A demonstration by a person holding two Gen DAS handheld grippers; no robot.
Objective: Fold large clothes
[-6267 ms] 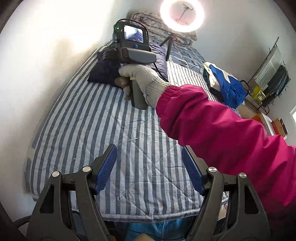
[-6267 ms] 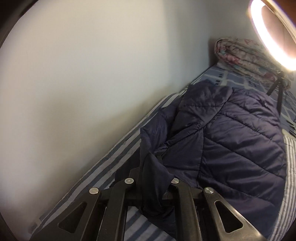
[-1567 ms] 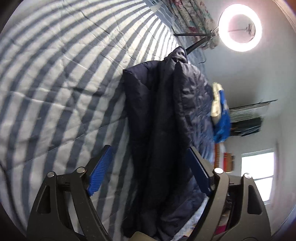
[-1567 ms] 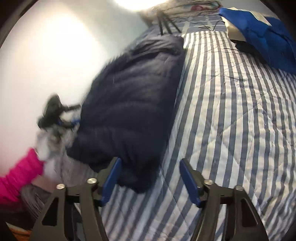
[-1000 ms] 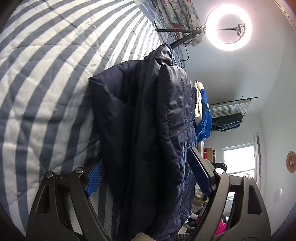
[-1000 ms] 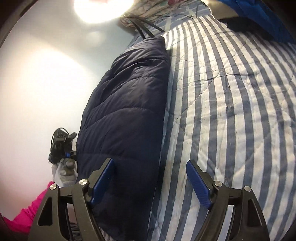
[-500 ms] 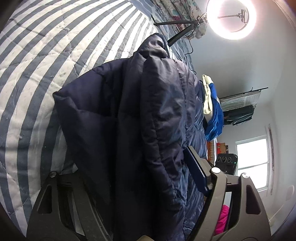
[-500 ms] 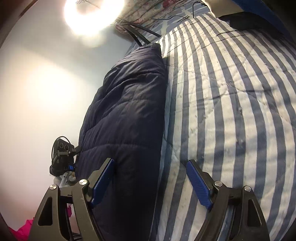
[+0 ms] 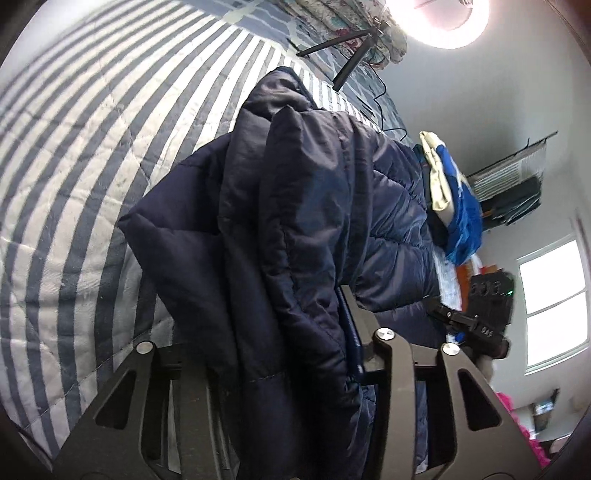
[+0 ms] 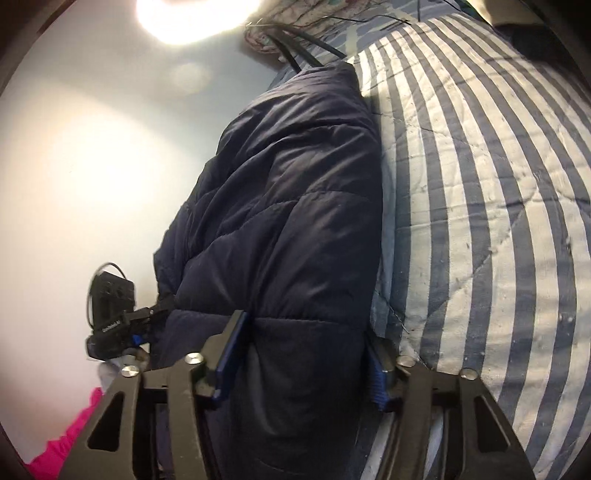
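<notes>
A navy quilted jacket lies lengthwise on the striped bed, folded into a long thick band. In the left wrist view one end of it bunches up between the closing jaws of my left gripper; the fabric hides the left finger. In the right wrist view the other end of the jacket fills my right gripper. Its jaws are closing too, and the blue pads dent the padding on both sides. The jacket runs along the white wall.
A lit ring light on a tripod stands at the bed's head beside a floral quilt. A blue and cream garment lies at the bed's far side. A window glows beyond it. A pink sleeve shows low.
Both grippers have slid onto the jacket's ends and narrowed their jaws around it. The end in the left gripper has lifted and bunched up.
</notes>
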